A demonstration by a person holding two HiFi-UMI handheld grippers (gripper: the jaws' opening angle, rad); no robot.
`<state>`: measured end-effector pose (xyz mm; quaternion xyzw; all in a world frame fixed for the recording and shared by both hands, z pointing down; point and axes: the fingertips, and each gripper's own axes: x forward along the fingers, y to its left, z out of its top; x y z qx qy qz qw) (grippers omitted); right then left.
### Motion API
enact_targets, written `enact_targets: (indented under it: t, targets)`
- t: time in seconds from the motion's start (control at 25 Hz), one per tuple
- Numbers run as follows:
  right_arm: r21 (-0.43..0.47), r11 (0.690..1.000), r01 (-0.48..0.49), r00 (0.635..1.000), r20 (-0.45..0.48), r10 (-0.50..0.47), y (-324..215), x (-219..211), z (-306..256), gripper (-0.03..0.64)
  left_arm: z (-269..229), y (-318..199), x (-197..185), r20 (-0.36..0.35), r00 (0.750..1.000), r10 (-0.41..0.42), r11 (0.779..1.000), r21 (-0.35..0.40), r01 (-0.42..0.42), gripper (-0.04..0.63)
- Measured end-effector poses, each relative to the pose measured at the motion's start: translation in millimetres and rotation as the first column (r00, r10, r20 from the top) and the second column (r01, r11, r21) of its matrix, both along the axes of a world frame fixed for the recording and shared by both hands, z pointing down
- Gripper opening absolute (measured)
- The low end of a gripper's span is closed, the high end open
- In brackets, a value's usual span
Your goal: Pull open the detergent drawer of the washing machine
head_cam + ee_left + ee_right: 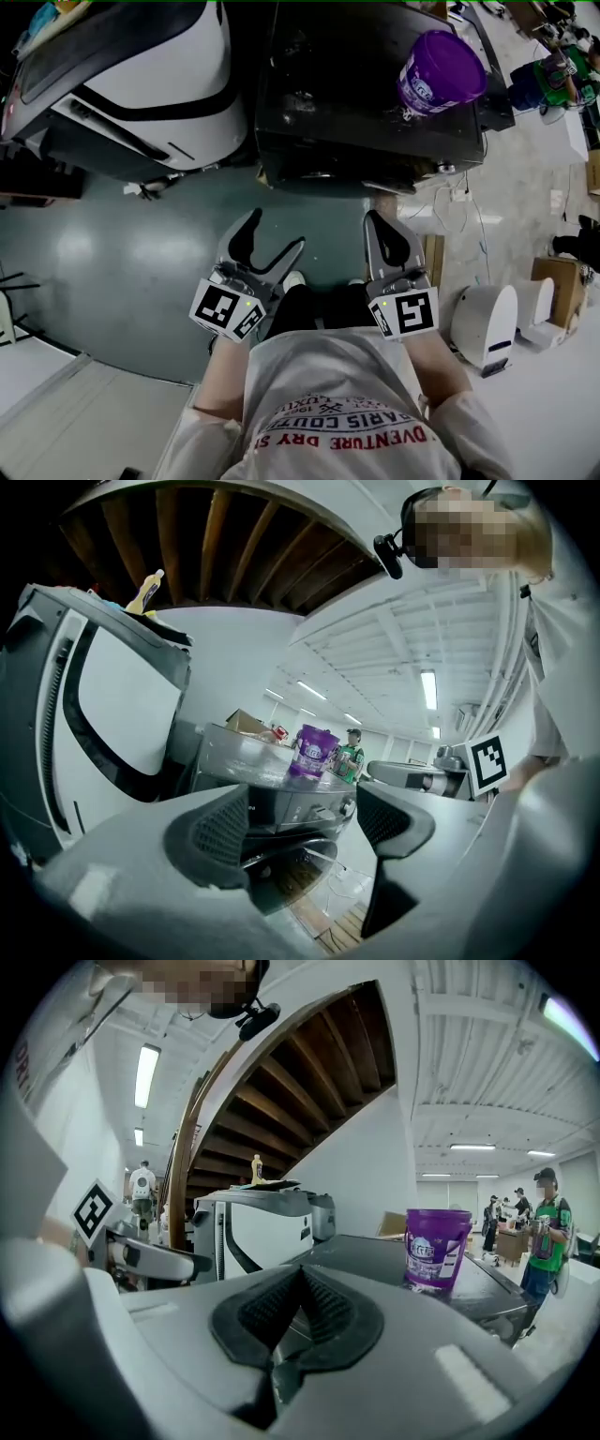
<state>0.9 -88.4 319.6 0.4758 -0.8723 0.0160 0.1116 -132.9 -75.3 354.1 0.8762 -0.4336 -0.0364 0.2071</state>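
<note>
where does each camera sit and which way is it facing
Head view: on the person's head, looking steeply down at the floor; shows their shirt, left gripper open, right gripper shut.
Left gripper view: rides the left gripper, faces the dark washing machine; jaws apart, empty.
Right gripper view: rides the right gripper, faces the machine's top past closed jaws.
Shared: all show the purple tub on the machine.

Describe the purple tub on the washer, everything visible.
The purple tub looks like plastic: round, slightly tapered toward the base, purple lid on, pale printed label on its side. It stands upright on top of the dark washing machine, near its right edge in the head view. Nothing else touches it.
</note>
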Motion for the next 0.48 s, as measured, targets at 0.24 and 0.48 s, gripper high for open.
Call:
enact_targets:
  t: [0.24,0.48]
  targets:
    - [0.015,1.000,0.025,1.000,0.006,-0.025,-18.2,-7.6,28.6,0.000,52.1,-21.1,18.9,-0.130,0.990,0.047,0.989,-0.131,-0.064,0.357]
    - [0.001,0.998,0.070,0.995,0.067,-0.070,-41.7,-17.6,61.5,0.000,96.8,-58.0,28.3,-0.380,0.924,-0.044,0.967,-0.249,-0.057,0.357]
